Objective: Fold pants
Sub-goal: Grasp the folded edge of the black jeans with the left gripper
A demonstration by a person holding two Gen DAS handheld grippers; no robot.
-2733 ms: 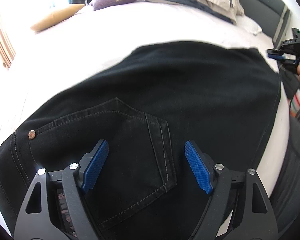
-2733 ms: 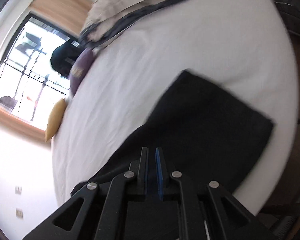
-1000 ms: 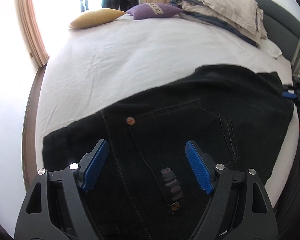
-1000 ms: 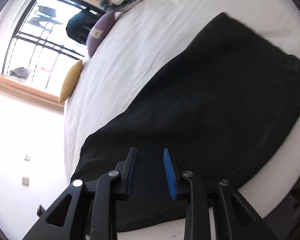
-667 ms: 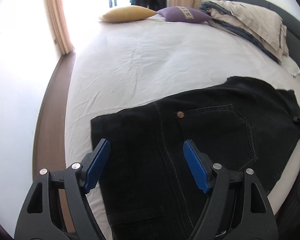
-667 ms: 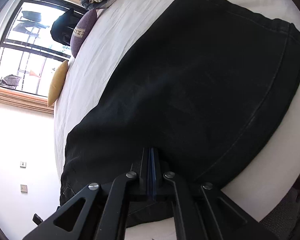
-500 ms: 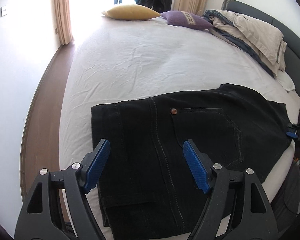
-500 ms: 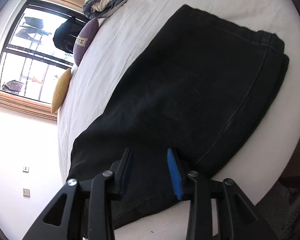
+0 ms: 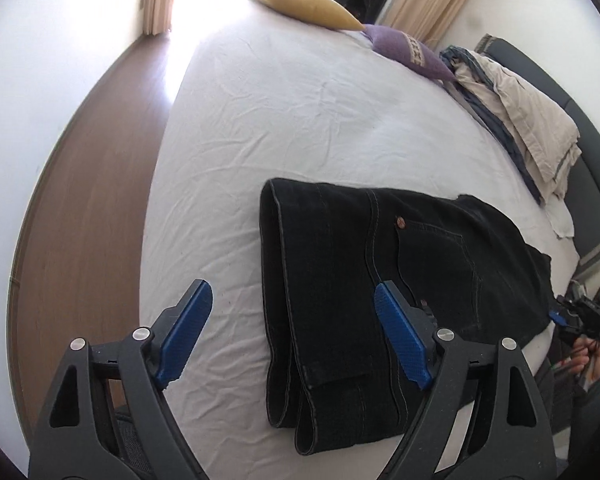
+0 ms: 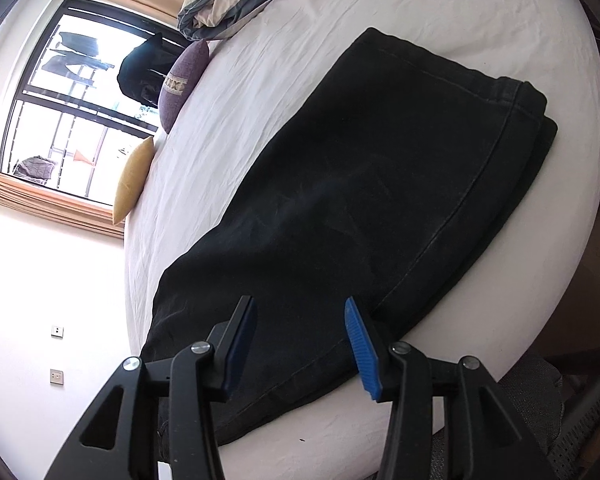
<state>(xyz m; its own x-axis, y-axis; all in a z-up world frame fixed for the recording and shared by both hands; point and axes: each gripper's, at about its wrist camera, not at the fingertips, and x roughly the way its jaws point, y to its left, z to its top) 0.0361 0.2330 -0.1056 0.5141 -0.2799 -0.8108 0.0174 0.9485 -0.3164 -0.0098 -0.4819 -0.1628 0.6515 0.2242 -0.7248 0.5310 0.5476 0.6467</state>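
Note:
The black denim pants lie folded in a flat stack on the white bed sheet, back pocket up, near the bed's front edge. They also show in the right wrist view as a long dark rectangle. My left gripper is open and empty, held above the stack's left end. My right gripper is open and empty, above the stack's near edge. The right gripper also shows at the far right of the left wrist view.
A yellow pillow and a purple cushion lie at the far side of the bed. A folded beige and grey duvet lies by the dark headboard. Wooden floor runs along the left of the bed.
Both grippers have pulled back and up from the pants. The right gripper, shut 0.7 s ago, has opened wider. The pants lie still, and the left view has swung left.

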